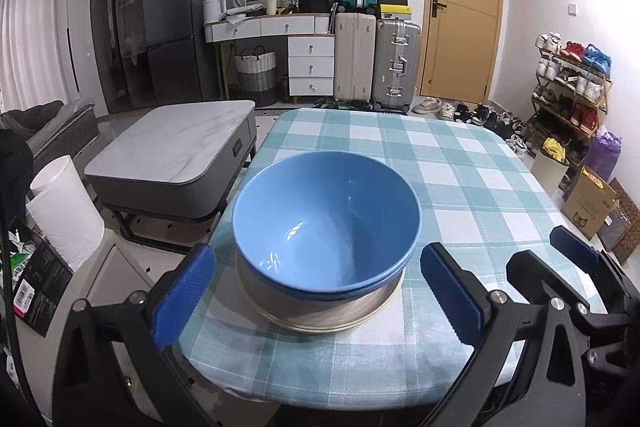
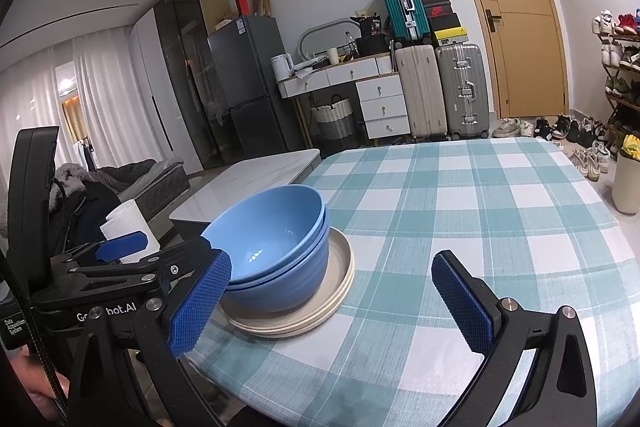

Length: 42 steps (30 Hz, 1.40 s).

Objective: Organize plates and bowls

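Note:
Blue bowls (image 1: 326, 223) are nested in a stack that stands on a stack of beige plates (image 1: 328, 319) near the front left corner of the checked table (image 1: 460, 179). My left gripper (image 1: 316, 297) is open and empty, its fingers flanking the stack just in front of it without touching. In the right wrist view the bowls (image 2: 276, 251) and plates (image 2: 320, 311) sit to the left. My right gripper (image 2: 330, 307) is open and empty over the table, right of the stack. The left gripper also shows in the right wrist view, at the left edge (image 2: 120, 247).
A low grey marble-topped table (image 1: 176, 151) stands left of the table, with a white paper roll (image 1: 64, 211) nearer. Suitcases (image 1: 376, 63), drawers, a fridge and a shoe rack (image 1: 572, 87) line the back and right. The table's front edge is just under the grippers.

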Each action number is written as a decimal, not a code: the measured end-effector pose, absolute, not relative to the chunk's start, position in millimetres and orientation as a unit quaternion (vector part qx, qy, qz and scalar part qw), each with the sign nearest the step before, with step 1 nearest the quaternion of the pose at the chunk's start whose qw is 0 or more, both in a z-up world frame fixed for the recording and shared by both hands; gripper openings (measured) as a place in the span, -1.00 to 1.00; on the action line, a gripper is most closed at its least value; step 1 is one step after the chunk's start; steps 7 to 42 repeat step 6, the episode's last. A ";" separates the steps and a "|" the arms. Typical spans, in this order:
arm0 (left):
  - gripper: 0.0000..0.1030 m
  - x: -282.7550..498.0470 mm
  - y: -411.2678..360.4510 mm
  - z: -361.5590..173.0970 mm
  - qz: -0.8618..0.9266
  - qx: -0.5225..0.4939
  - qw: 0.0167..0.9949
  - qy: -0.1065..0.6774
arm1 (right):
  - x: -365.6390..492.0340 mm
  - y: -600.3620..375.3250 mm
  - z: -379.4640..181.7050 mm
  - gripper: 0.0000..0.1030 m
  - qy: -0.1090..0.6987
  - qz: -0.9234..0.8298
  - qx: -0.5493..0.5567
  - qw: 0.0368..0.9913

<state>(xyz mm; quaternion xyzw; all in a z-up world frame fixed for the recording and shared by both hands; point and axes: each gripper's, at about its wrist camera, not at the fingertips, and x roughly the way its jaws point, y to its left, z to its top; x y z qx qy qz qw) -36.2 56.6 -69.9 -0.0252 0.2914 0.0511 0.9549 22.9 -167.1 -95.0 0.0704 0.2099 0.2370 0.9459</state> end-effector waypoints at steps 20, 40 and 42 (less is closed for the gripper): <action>1.00 -41.2 52.1 -67.9 0.031 -0.025 0.964 0.265 | 23.8 -175.3 -103.3 0.98 0.214 0.230 0.083 0.946; 1.00 -41.2 52.1 -67.9 0.031 -0.025 0.964 0.265 | 23.8 -175.3 -103.3 0.98 0.214 0.230 0.083 0.946; 1.00 -41.2 52.1 -67.9 0.031 -0.025 0.964 0.265 | 23.8 -175.3 -103.3 0.98 0.214 0.230 0.083 0.946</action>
